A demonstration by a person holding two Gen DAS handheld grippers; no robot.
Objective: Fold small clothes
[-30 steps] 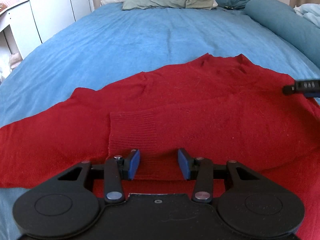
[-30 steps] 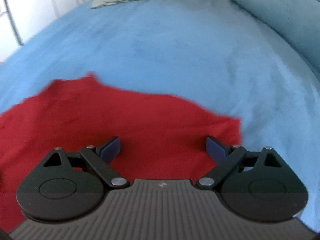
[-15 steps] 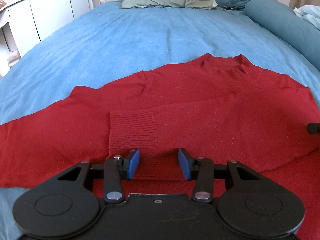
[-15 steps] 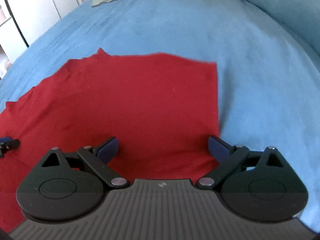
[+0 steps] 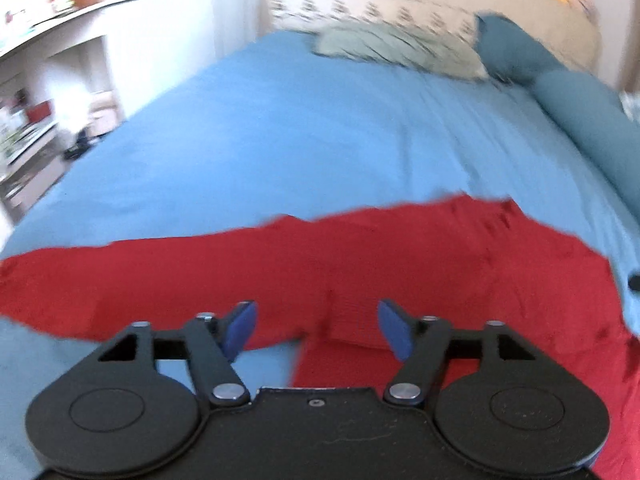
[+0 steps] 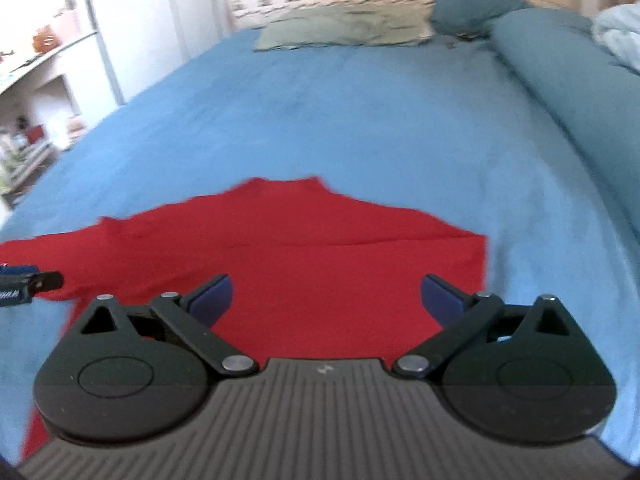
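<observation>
A red knit sweater (image 5: 360,256) lies flat on the blue bedspread (image 5: 320,132), one sleeve stretched out to the left and the other folded across its body, the ribbed cuff (image 5: 356,324) near my left gripper. My left gripper (image 5: 318,330) is open and empty, above the cuff and the sweater's near edge. My right gripper (image 6: 326,298) is open wide and empty above the right part of the sweater (image 6: 320,248). The left gripper's tip (image 6: 24,282) shows at the far left of the right wrist view.
Pillows (image 6: 344,26) and a teal bolster (image 6: 568,64) lie at the head and right side of the bed. White shelves and cupboards (image 6: 132,28) stand along the left side. The bedspread (image 6: 340,112) stretches beyond the sweater.
My left gripper has opened wider, let the cuff lie, and pulled back and left. My right gripper has drawn back, so more of the bed shows. Both views are blurred by motion.
</observation>
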